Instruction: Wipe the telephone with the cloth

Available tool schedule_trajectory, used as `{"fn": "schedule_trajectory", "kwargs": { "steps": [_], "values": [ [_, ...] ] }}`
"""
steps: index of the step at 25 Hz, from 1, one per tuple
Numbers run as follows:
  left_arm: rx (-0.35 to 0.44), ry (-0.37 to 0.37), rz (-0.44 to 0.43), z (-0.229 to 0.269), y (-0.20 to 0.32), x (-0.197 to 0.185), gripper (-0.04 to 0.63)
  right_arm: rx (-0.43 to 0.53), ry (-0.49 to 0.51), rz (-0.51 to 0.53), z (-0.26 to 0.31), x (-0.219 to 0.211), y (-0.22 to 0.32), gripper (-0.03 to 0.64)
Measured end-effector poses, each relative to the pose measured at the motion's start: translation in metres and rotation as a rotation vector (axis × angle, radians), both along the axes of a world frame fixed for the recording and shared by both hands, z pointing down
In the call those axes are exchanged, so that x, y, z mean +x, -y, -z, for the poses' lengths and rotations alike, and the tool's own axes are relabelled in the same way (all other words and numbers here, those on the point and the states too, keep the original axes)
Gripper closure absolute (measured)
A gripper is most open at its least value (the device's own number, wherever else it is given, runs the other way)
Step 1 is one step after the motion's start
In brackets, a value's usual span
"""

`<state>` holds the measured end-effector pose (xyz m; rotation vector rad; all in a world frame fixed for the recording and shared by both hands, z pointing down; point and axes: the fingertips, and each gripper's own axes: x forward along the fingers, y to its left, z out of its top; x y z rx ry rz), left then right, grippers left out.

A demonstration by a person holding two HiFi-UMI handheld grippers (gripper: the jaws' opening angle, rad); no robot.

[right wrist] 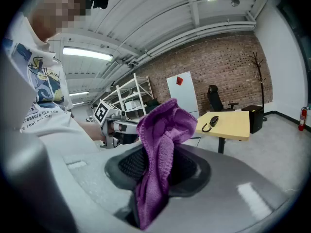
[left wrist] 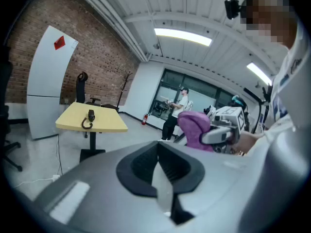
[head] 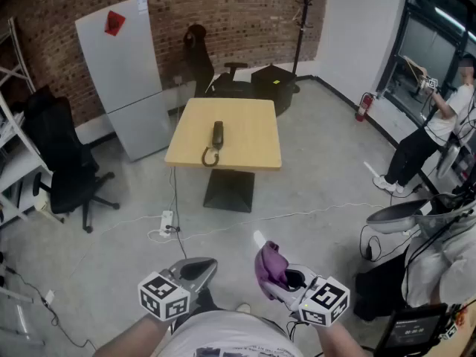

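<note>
Near table's (head: 253, 125) front edge, telephone (head: 216, 136); open floor (head: 297, 199) between table and cloth (head: 269, 265).

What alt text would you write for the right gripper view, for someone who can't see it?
A purple cloth is pinched between two grey jaws in the foreground, its top bunched above them. Beyond, on a yellow table before a brick wall, lies a black telephone.
</note>
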<state>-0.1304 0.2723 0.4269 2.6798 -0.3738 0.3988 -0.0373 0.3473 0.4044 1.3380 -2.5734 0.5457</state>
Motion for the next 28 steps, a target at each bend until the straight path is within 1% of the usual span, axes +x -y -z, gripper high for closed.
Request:
{"fn": "schedule_trajectory", "kwargs": {
  "steps": [7,15,20,24,28],
  "values": [
    [0.005,-0.004,-0.015,0.005,0.008,0.013,0.589,0.005,0.001,-0.015,0.004,0.009,0.005,0.503],
    [-0.015,0.009,-0.03,0.003,0.012,0.02,0.588,-0.007,-0.017,-0.027,0.004,0.015,0.006,0.503],
    [-0.016,0.012,-0.01,0.004,0.02,0.023,0.589,-0.006,-0.007,-0.034,0.004,0.02,0.012,0.502],
    [-0.044,0.022,0.018,-0.002,0.034,0.021,0.589,-0.008,0.027,-0.033,0.005,0.025,0.032,0.502],
    [-0.07,0.04,0.037,-0.026,0.069,0.021,0.589,-0.023,0.029,-0.042,-0.011,0.035,0.067,0.502]
  ]
}}
